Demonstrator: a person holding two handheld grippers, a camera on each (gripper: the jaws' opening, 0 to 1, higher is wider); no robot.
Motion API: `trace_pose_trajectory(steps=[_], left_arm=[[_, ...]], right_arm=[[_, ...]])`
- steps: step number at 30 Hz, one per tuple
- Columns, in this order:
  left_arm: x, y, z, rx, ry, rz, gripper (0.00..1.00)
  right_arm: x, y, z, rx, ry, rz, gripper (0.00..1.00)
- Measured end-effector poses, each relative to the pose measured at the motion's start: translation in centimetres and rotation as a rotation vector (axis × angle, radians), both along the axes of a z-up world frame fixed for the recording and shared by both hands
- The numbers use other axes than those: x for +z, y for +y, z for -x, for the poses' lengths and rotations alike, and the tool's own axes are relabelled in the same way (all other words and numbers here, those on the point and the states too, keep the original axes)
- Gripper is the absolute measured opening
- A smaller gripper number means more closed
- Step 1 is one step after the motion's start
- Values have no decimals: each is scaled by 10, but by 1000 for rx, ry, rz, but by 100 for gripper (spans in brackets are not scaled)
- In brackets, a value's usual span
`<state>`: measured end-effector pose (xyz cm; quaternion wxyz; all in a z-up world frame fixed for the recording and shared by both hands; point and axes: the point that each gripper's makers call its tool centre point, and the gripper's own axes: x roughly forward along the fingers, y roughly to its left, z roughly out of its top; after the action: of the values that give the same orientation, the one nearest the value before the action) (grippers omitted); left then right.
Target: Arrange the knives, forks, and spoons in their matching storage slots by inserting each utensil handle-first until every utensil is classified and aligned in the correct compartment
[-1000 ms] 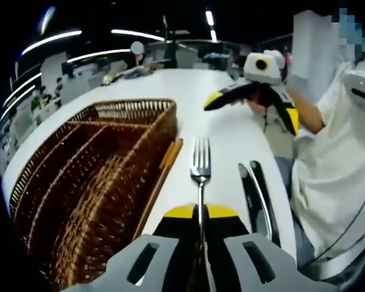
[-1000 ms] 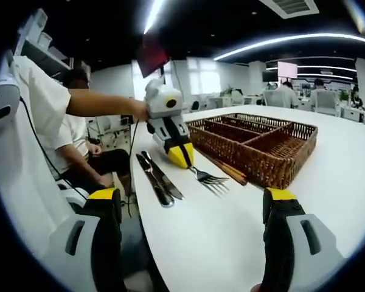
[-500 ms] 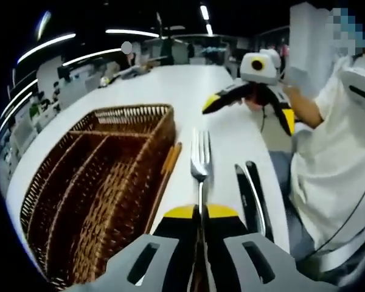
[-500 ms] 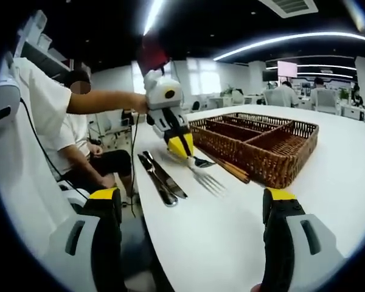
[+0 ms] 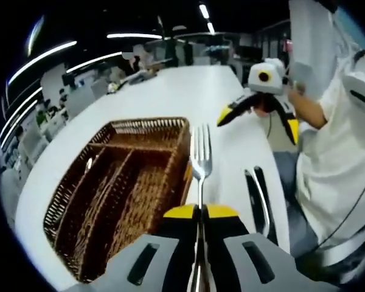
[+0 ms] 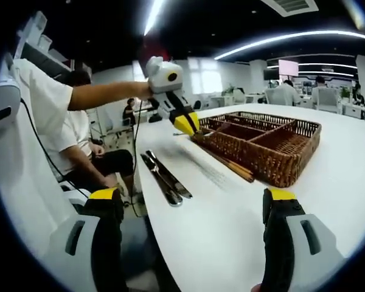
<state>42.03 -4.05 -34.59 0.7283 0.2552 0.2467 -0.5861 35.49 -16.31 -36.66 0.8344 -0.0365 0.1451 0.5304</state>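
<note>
Our left tool point(image 5: 199, 212), clamped on the silver metal fork point(image 5: 199, 152), has lifted it off the white table point(image 5: 170, 91) toward the brown wicker tray point(image 5: 109, 182) at lower left; our right tool point(image 6: 191, 201) gapes empty.

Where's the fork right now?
The fork is clamped in the left hand-held gripper, lifted off the table, tines forward beside the wicker basket's near right edge; the two knives lie on its other side.

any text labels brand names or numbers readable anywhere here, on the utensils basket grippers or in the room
None can be read.
Fork held in the left hand-held gripper: no marking visible.
Knives on the table: no stamp legible.
Wicker basket: no label.
Right hand-held gripper: no lettering visible.
Wall screen in the room: too small and blurred to read.
</note>
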Motion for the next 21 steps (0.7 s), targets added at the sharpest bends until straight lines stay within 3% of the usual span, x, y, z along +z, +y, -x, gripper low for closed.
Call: trace_pose_trajectory(steps=[8,21], left_arm=[[11,8,-15,7,-18,-40,3],[30,34,-62,73,-57,-69,3]], right_arm=[[0,0,2,-4,1,-7,100],[1,0,4,-5,0,-3,100]])
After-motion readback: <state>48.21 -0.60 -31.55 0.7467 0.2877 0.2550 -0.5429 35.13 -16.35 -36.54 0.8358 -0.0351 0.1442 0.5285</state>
